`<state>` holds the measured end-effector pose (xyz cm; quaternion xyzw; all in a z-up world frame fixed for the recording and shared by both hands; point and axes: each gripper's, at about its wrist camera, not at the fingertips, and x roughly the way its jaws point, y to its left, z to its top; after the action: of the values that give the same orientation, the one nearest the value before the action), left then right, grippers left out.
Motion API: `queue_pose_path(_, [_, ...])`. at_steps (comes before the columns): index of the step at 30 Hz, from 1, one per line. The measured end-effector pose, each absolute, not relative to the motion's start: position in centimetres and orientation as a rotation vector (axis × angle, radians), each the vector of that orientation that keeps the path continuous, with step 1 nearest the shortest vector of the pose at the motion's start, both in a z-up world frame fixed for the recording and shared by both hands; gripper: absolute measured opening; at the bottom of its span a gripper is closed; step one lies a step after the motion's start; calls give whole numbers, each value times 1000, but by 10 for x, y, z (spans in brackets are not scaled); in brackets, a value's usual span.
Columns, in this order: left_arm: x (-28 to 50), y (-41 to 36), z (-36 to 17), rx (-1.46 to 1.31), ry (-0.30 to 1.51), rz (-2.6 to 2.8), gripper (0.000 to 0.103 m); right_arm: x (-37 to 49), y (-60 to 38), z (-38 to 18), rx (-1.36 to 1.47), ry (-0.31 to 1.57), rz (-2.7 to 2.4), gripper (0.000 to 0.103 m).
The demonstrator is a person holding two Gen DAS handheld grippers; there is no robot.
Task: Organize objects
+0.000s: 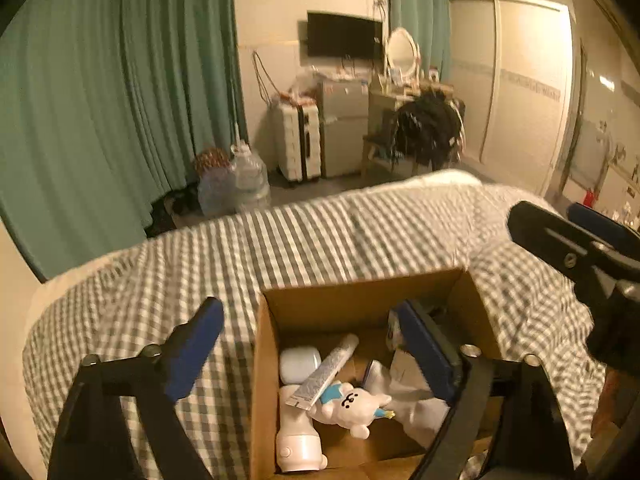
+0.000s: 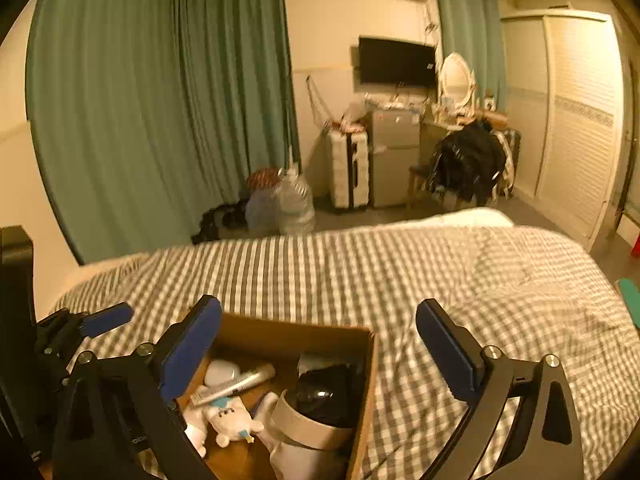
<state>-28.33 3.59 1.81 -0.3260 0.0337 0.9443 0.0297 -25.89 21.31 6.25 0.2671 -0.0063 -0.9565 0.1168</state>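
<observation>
Both grippers – left (image 1: pixel 308 344) & right (image 2: pixel 320 340) – hang wide open, empty, over the box (image 1: pixel 360 292); toy (image 1: pixel 352 404), tube (image 1: pixel 326 372) etc. already inside, so prob. near done.

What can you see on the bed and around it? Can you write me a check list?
Surface: bed with a grey checked cover; the box sits on it.
Job's things: open box holding a plush, a tube lying across the plush, a white case, a white device, crumpled paper and a dark round item.
Clutter: nothing seen loose on the cover.
Grippers: left claw open, empty, over the box; right claw open, empty, over the box's right edge.
Cables: wires hang on the wall above the TV.
Surroundings: green curtains, suitcase, water jugs, mirror, wardrobe.
</observation>
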Motion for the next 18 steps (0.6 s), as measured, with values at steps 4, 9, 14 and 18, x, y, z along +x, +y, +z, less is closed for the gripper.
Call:
queue_pose_path(4, [-261,30,50,-928,93,2941,94,-239,219,94,720,-45,-2838,101])
queue_pose_path(9, [-229,30,90,-819,108,2984,100,-207,227,133,632,-62,-2887,102])
queue_pose_path(14, [-194,24,124,-709,113,3014,101,-169,239,169,557,-62,-2930,102])
queue_pose_path(18, [-171,19,145,-635,125,3031,102,-140,248,189,497,-63,-2954,103])
